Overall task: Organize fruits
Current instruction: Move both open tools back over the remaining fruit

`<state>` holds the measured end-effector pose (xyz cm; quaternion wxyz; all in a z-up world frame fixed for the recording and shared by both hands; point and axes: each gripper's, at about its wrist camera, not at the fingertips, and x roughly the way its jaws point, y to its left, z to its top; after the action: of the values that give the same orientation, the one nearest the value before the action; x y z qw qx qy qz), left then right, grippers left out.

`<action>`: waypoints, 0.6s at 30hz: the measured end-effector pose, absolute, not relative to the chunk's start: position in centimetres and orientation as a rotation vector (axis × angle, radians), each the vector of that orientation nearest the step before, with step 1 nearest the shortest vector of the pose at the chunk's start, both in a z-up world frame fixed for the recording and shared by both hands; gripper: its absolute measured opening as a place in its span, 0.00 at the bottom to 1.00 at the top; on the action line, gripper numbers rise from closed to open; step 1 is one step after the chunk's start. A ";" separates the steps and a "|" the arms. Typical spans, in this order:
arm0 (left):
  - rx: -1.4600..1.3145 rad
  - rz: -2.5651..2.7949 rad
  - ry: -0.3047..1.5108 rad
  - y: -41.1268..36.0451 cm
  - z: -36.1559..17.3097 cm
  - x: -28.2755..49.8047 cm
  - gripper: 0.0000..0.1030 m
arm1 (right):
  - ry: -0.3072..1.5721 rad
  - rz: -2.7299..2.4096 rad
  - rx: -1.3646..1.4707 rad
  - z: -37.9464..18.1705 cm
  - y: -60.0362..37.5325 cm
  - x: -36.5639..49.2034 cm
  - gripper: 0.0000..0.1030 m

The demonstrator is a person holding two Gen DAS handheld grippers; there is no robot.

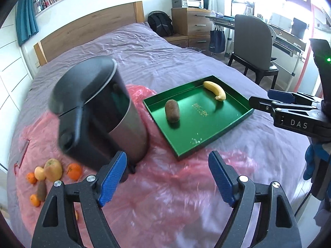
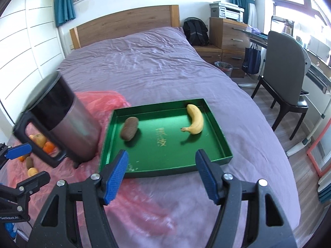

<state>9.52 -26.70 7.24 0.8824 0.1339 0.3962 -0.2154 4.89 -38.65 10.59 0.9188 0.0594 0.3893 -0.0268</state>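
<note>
A green tray [image 1: 233, 122] [image 2: 219, 142] lies on the bed and holds a brown kiwi [image 1: 172, 111] [image 2: 130, 131] and a yellow banana [image 1: 215, 90] [image 2: 195, 118]. Left of a tall steel kettle [image 1: 97, 111] [image 2: 68, 122], loose fruit lies on pink plastic: an apple [image 1: 53, 169], several oranges [image 1: 74, 171], a second kiwi [image 1: 41, 190]. My left gripper [image 1: 167, 177] is open and empty over the pink plastic, near the tray's front corner. My right gripper [image 2: 162, 175] is open and empty, just in front of the tray's near edge.
The pink plastic sheet [image 1: 165, 196] [image 2: 144, 206] covers the near part of the purple bed [image 1: 144, 47] [image 2: 144, 66]. A chair [image 1: 254, 45] [image 2: 285, 78] and a desk stand to the right of the bed. The kettle stands between the tray and the loose fruit.
</note>
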 end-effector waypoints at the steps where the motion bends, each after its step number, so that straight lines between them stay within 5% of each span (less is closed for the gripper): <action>1: 0.278 -0.446 0.824 -26.0 7.4 9.0 0.75 | 0.795 -0.046 0.116 11.0 -37.9 4.2 0.70; 18: 0.219 -0.322 0.838 -14.6 8.6 3.5 0.75 | 0.763 0.105 0.030 13.9 -27.1 -2.9 0.70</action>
<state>3.47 -14.57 8.56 0.8953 0.1056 0.4040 -0.1553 -2.92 -27.15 13.86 0.9266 0.0148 0.3723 0.0514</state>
